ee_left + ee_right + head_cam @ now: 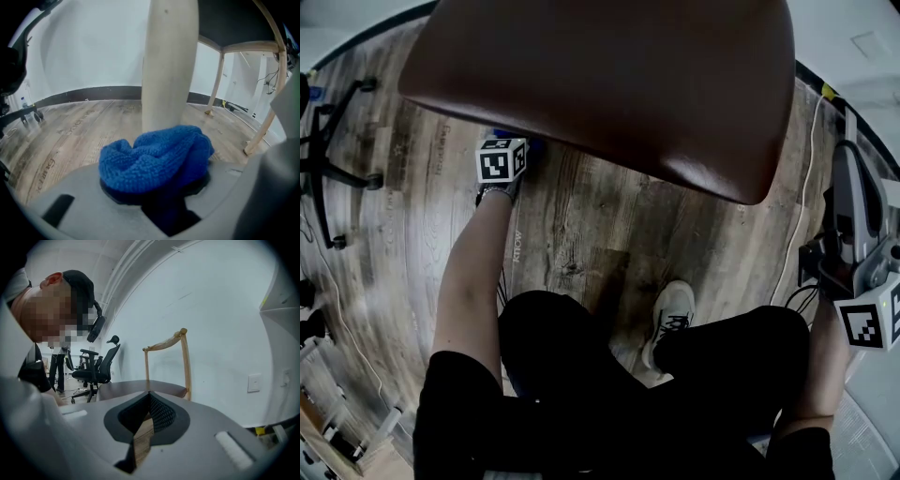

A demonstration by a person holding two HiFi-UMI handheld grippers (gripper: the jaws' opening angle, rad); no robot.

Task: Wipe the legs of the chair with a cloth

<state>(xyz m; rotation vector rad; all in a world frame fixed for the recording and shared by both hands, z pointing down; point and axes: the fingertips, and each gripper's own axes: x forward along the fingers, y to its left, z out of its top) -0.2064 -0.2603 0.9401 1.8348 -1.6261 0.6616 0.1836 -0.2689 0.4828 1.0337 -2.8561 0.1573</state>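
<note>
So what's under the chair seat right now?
From the head view the chair seat hides nearly everything. The left gripper view shows the left claw holding a blue cloth at a pale wooden leg, more legs behind. Cloth covers any contact.

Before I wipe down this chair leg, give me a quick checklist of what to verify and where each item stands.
1. Cloth gripped: ok. The blue cloth sits bunched between the left tongs.
2. Cloth against the near chair leg: cannot tell. The leg rises directly behind the cloth, but contact is not visible.
3. Leg's lower end in sight: not ok. The cloth hides it in the left gripper view, and the seat hides it in the head view.
4. Right tongs out of the way: ok. They are shut, empty and held off to the right of the seat.
</note>
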